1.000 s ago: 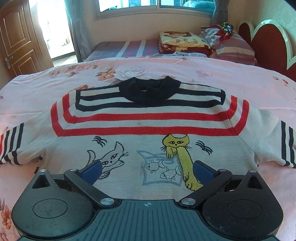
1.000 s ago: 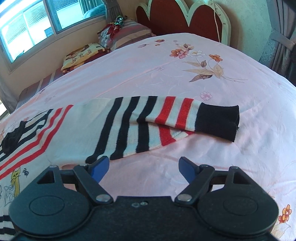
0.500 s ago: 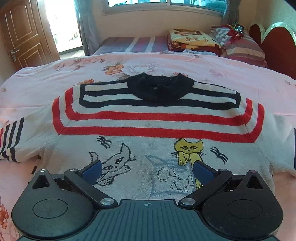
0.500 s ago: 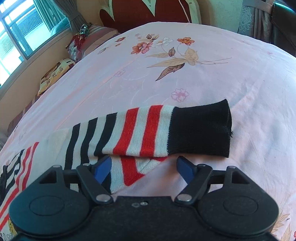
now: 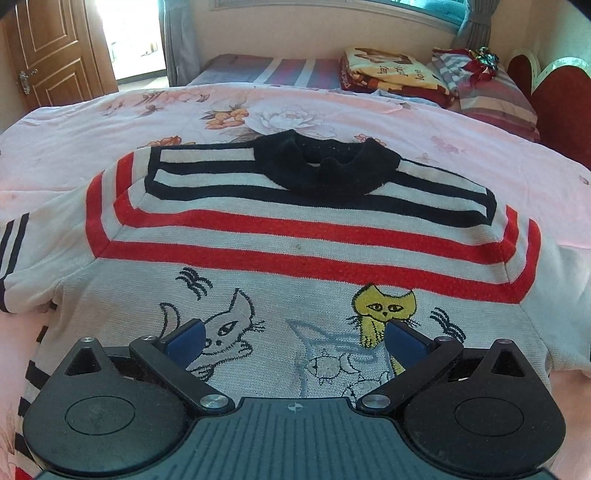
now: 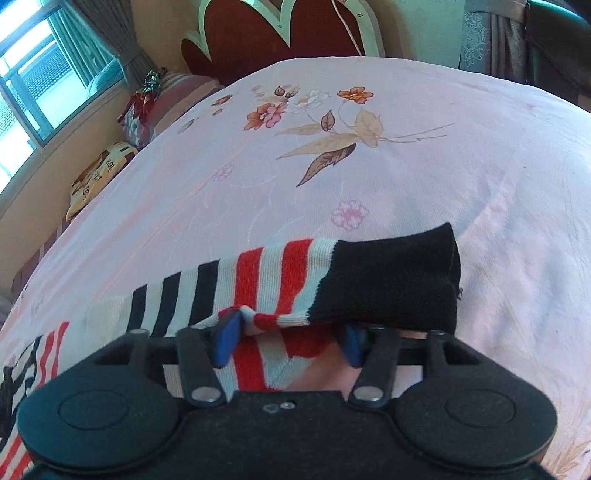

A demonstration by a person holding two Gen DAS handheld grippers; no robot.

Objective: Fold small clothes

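**Closing on the striped sleeve**

Pinching inward, the right gripper (image 6: 291,334) has just been closing its jaws, and the bunched near edge of the sleeve (image 6: 295,280) lies between the blue pads (image 6: 227,338). The left pad touches the gathered knit; the right pad is partly hidden under the black cuff (image 6: 391,280), so I cannot tell whether the grip is complete. The sleeve's long axis runs across the right wrist view, cuff end pointing right, its black and red bands leading left toward the body of the sweater (image 5: 295,236).

The left gripper (image 5: 291,339) hangs with its jaws wide apart over the lower chest of the sweater, gripping nothing; a grey cat motif (image 5: 229,332) shows by its left pad and a yellow cat motif (image 5: 384,306) by its right one. The sweater lies flat, front up, on the pink floral bedspread (image 5: 110,147), its long axis running away from the camera, black collar (image 5: 328,170) pointing toward the window wall. Folded blankets (image 5: 388,74) and a striped pillow (image 5: 491,96) sit beyond, beside the red headboard (image 6: 277,33)
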